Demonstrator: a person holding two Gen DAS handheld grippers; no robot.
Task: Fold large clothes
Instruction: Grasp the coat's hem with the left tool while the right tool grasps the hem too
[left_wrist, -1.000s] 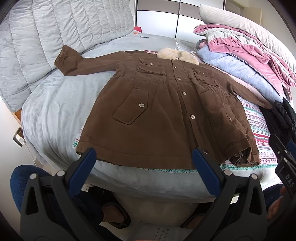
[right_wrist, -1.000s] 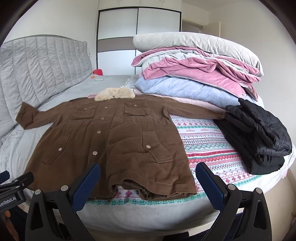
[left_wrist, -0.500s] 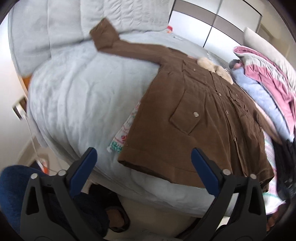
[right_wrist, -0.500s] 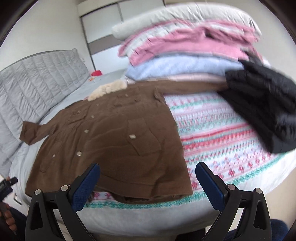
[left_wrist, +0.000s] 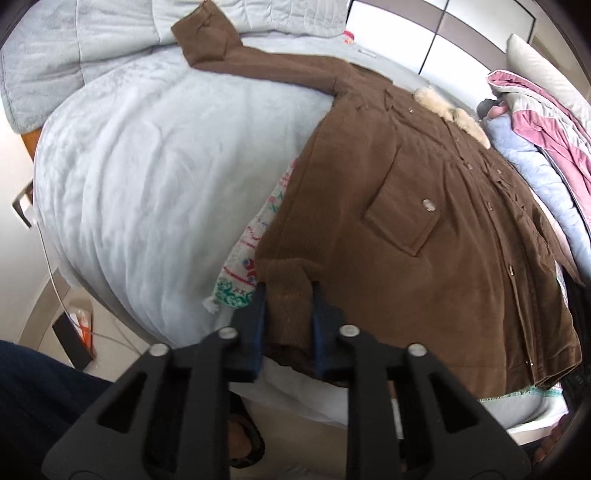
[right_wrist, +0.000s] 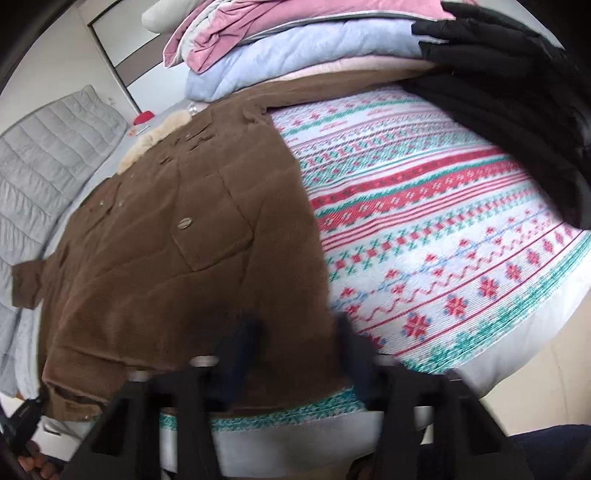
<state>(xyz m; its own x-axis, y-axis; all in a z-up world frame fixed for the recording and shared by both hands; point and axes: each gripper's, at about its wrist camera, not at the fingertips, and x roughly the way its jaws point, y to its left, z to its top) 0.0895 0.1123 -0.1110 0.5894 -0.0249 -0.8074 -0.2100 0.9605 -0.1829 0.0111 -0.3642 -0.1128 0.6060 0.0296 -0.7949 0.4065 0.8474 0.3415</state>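
One brown corduroy coat with a cream fur collar (left_wrist: 424, 206) lies spread, front up, across the bed with the pale grey-blue cover (left_wrist: 155, 177), its hem at the near edge. It partly overlies one knitted blanket patterned in red, green and white (right_wrist: 443, 221), which shows as a narrow strip at the coat's left side in the left wrist view and as a broad bare stretch at the coat's right in the right wrist view.

The left gripper (left_wrist: 287, 314) has its blue fingers (left_wrist: 255, 325) pinching a bunched fold of the coat's lower left hem corner. The right gripper (right_wrist: 291, 347) sits at the lower right hem corner; its fingers (right_wrist: 240, 343) are blurred and partly closed over the brown cloth, and whether they actually clamp it cannot be told.

One sleeve (left_wrist: 236, 55) stretches out to the far left, its cuff against the quilted grey headboard (left_wrist: 92, 44). One flap pocket with a single metal snap shows on each lower front panel. The centre buttons are too blurred to count.

To the coat's right stands one stack of folded bedding in pink, light blue and grey (right_wrist: 295, 48), with one cream pillow (left_wrist: 543, 70) on top. One folded black puffer jacket (right_wrist: 517, 85) lies on the blanket's far right. One small red object (right_wrist: 143, 117) lies near the white sliding wardrobe (left_wrist: 436, 33). No writing can be read.
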